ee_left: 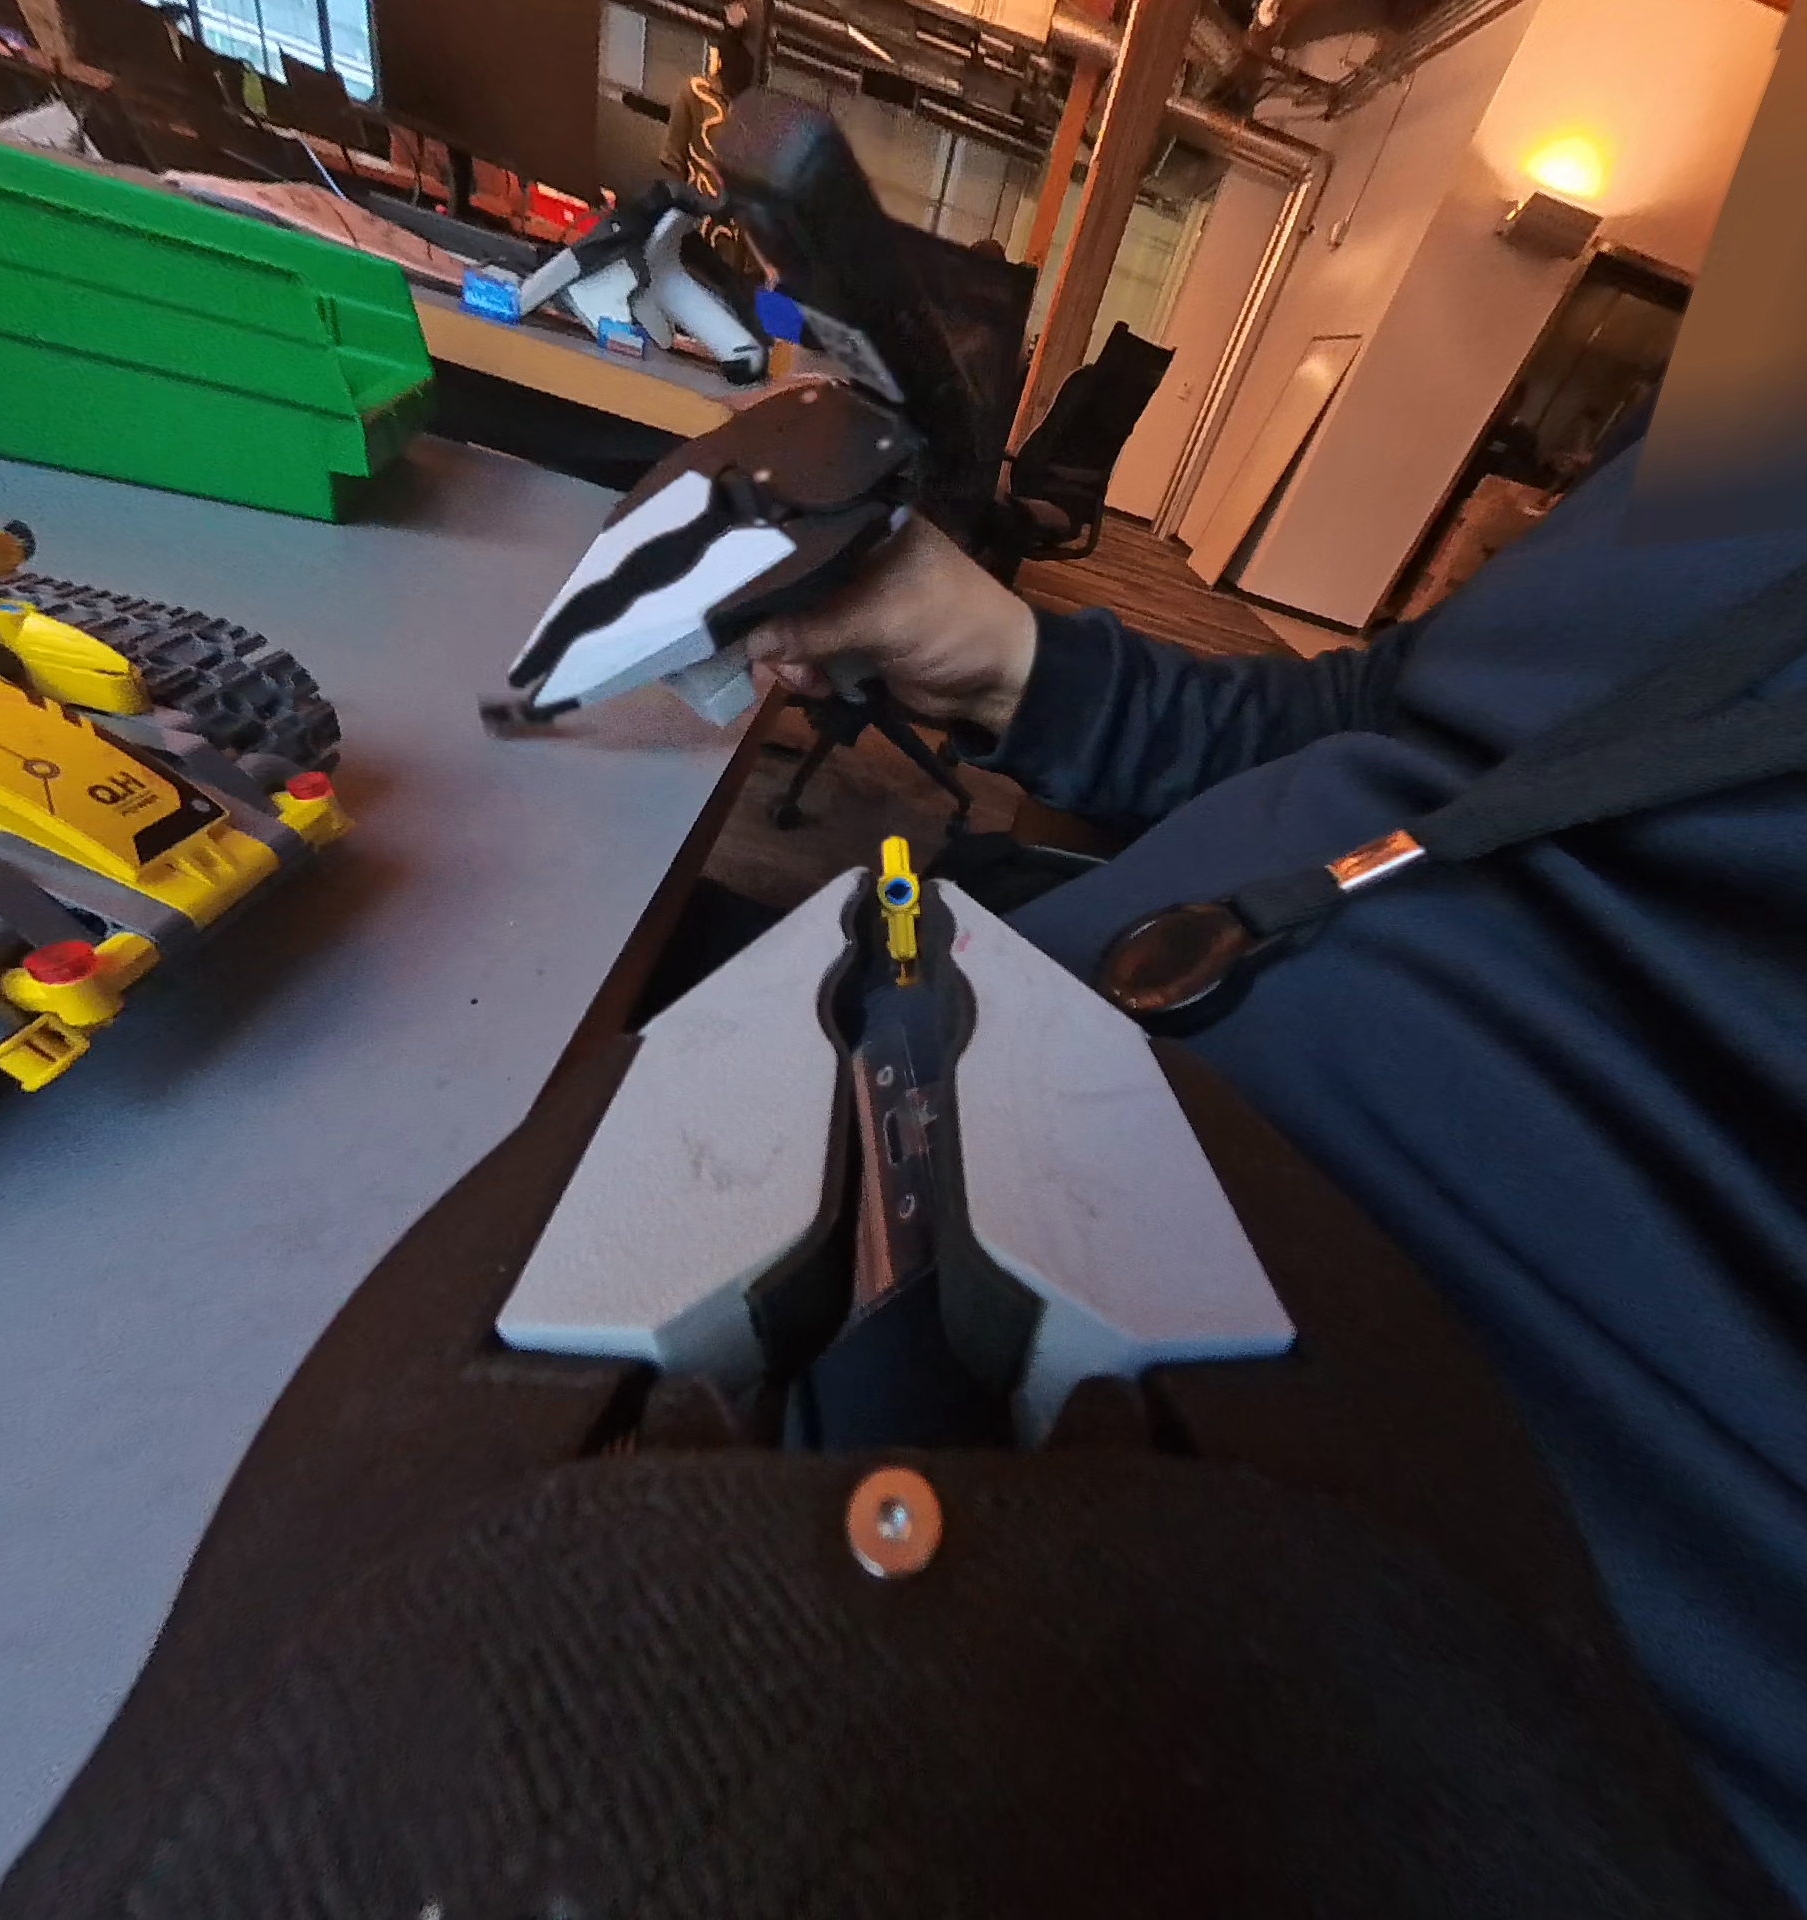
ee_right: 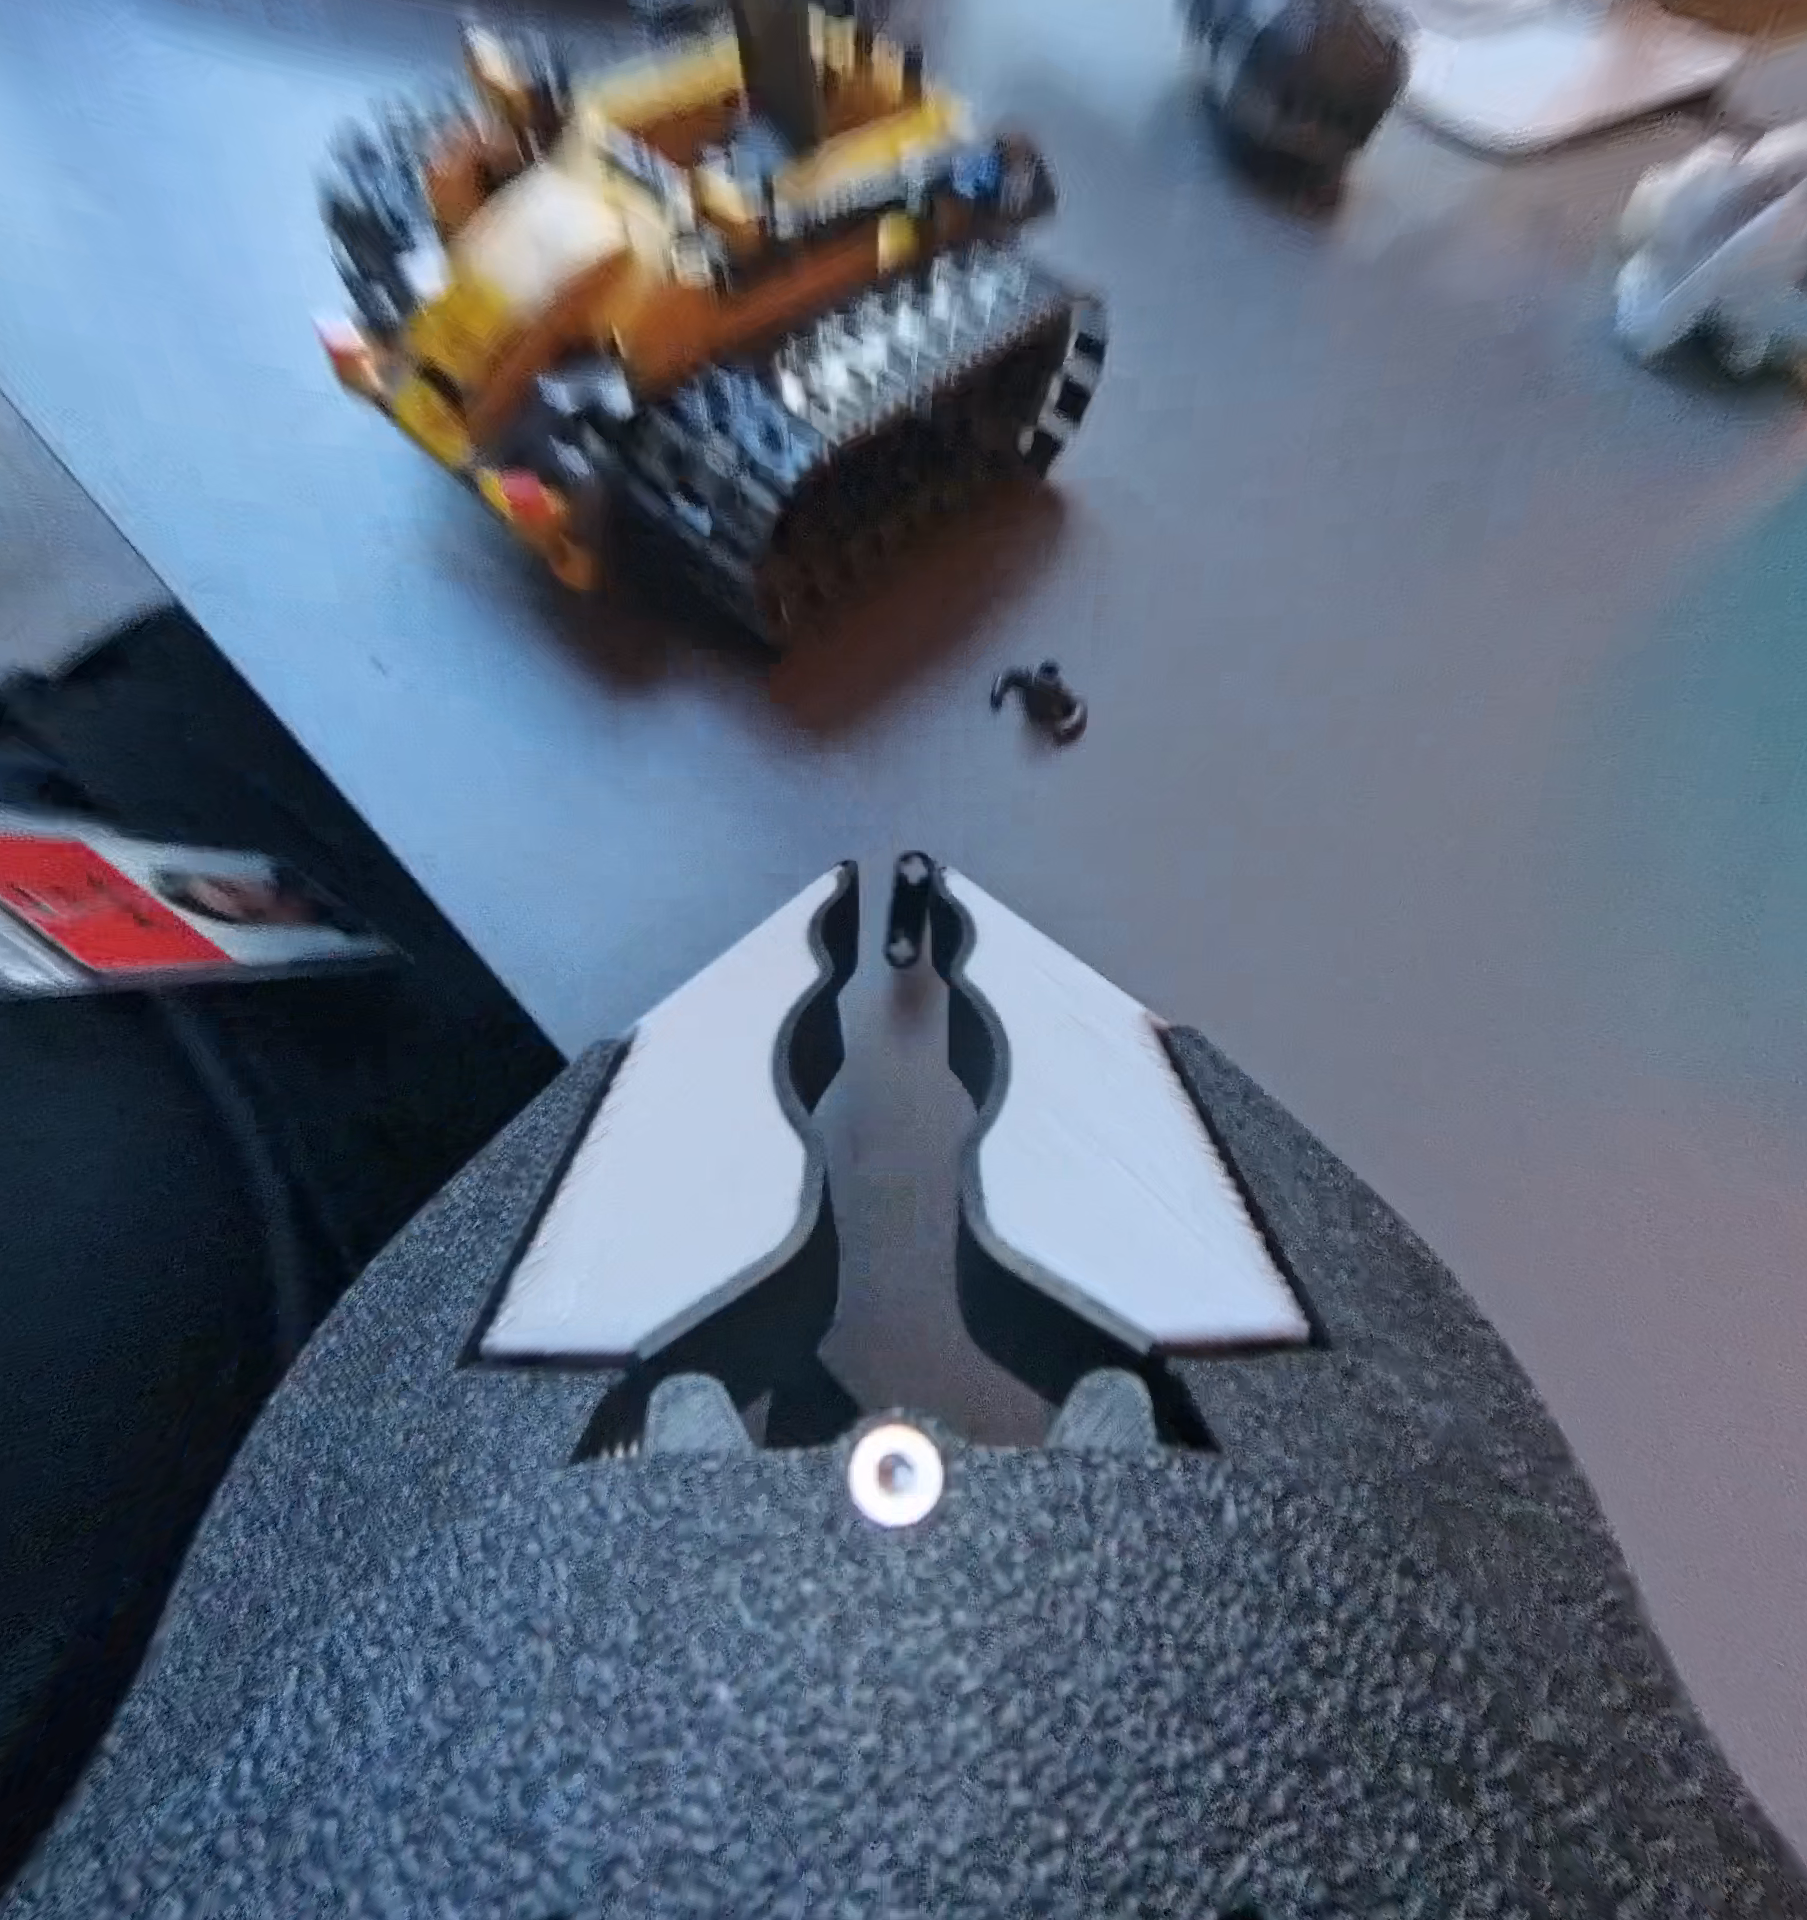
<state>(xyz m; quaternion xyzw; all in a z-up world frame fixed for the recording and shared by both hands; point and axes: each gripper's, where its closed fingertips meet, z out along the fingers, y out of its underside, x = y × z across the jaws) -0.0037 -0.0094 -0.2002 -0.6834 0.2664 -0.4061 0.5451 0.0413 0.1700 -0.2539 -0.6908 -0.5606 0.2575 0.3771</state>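
Left wrist view: yellow tracked toy vehicle (ee_left: 99, 790) sits at far left on the grey tabletop (ee_left: 307, 1091), a green bin (ee_left: 151, 312) behind it. Judged light, rigid plastic built from small parts; studs and pins likely pop off under a hard squeeze, so the chassis sides look a safer hold than the black track.

Left gripper (ee_left: 897, 914), off the tabletop edge near the person's dark sleeve (ee_left: 1190, 686): fingers nearly together, pinching a small yellow pin with a blue centre (ee_left: 897, 902) right at the tips. Pin judged very light, stiff, smooth and easy to lose; it stands roughly upright in the grip.

Right gripper (ee_left: 530, 696) shows in this view low over the tabletop, right of the vehicle, well apart from it.

Right wrist view (blurred): right gripper (ee_right: 883, 883) has a narrow gap between the tips. A small black link piece (ee_right: 909, 912) lies against the inner face of the right finger; the left finger looks just clear of it, so a firm hold cannot be confirmed. Another small black part (ee_right: 1039, 704) lies on the tabletop (ee_right: 1398, 831) between gripper and vehicle (ee_right: 712, 353).
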